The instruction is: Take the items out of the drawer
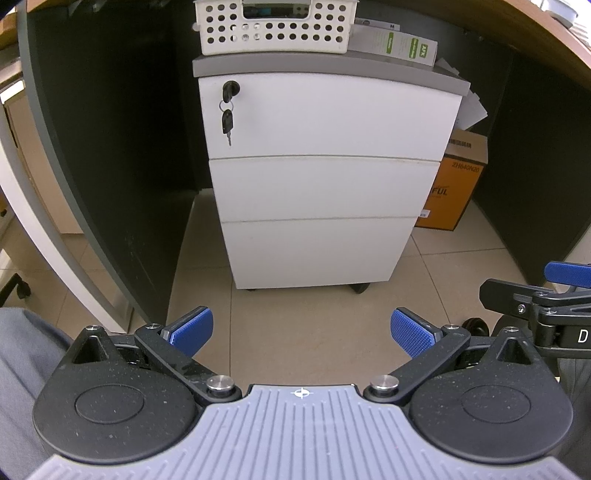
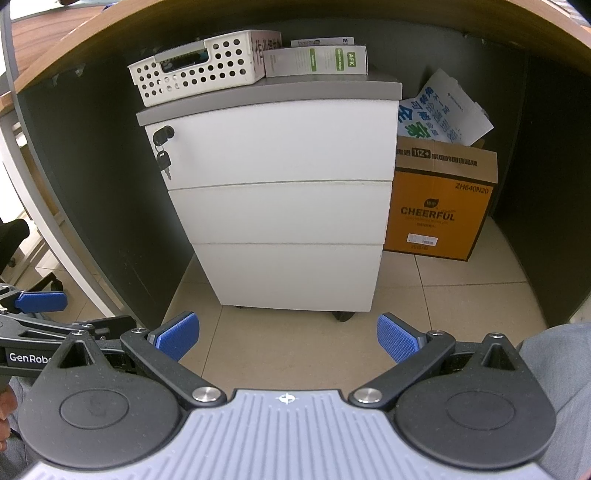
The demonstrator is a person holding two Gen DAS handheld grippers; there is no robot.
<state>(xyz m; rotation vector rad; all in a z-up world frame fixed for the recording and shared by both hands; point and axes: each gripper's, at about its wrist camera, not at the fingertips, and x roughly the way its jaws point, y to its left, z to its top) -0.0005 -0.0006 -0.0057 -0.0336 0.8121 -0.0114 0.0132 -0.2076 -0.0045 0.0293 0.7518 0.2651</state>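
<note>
Facing closed drawer cabinet point(image 1: 325, 177), both grippers spread.

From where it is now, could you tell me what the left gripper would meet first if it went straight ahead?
Probably the drawer cabinet. The open left gripper points at its closed white fronts across bare floor tiles, likely the lower drawers, though depth is unclear.

The right tool point(image 2: 288, 338) hangs spread wide over the tiled floor point(image 2: 461, 302), holding nothing. At 12 o'clock a white cabinet point(image 2: 277, 206) with 3 closed drawers stands under the table point(image 2: 258, 22), keys point(image 2: 164, 157) dangling from its lock. An orange carton point(image 2: 439, 206) sits at 2 o'clock. The left tool point(image 2: 40, 301) shows at 9 o'clock.
</note>
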